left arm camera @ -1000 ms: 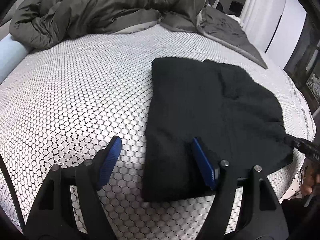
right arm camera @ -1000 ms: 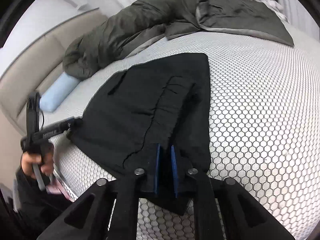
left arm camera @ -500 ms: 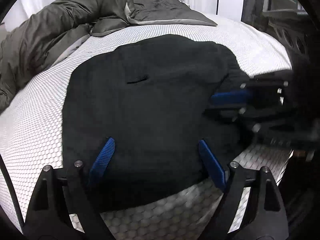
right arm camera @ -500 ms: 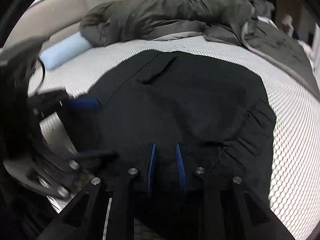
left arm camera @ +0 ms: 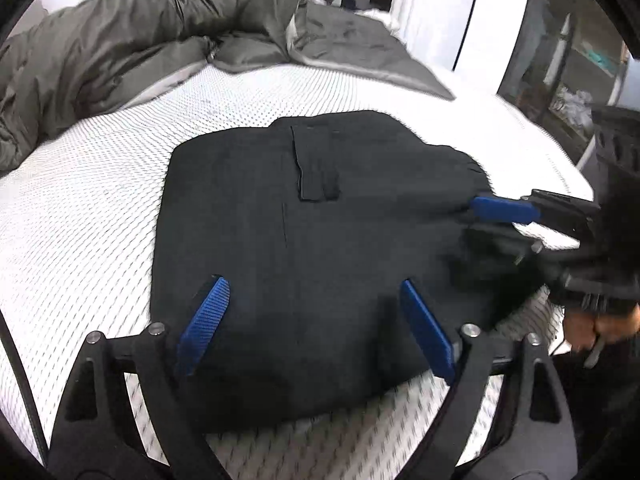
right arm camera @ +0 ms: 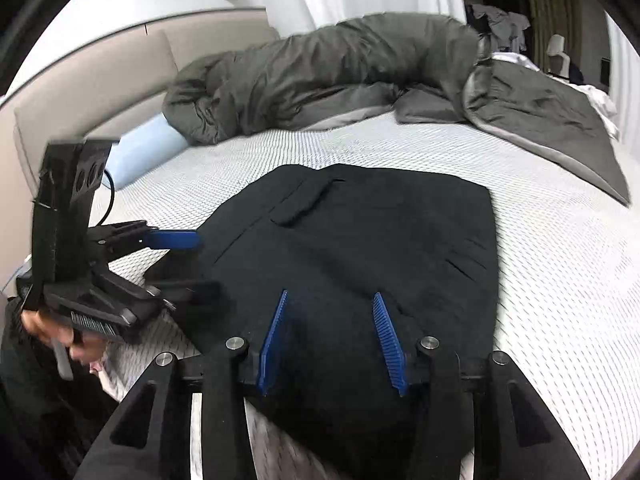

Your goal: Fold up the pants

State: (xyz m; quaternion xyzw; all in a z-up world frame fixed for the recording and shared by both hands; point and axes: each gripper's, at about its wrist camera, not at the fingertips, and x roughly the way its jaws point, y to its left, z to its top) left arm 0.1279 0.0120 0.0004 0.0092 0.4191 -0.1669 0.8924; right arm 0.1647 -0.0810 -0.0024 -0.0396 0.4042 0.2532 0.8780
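The black pants (left arm camera: 304,240) lie folded in a flat bundle on the white honeycomb mattress (left arm camera: 92,208), a back pocket flap facing up. My left gripper (left arm camera: 316,320) hovers over their near edge, jaws wide and closing a little, the pads not pressing the cloth. In the right wrist view the pants (right arm camera: 360,240) fill the middle. My right gripper (right arm camera: 331,336) stands over their near edge with its jaws opening and only flat cloth beneath. Each gripper shows in the other's view: the right gripper (left arm camera: 472,220) at the pants' right edge, the left gripper (right arm camera: 204,264) at their left edge.
A bunched grey duvet (right arm camera: 340,76) runs along the far side of the bed. A light blue pillow (right arm camera: 144,148) rests against the beige headboard (right arm camera: 92,92). A hand (left arm camera: 592,324) holds the right gripper at the bed's edge. Shelving (left arm camera: 576,60) stands beyond white curtains.
The right gripper, shut on the pants' edge a second ago, now has its jaws apart and has let the cloth go. Both grippers have swung to face the folded pants.
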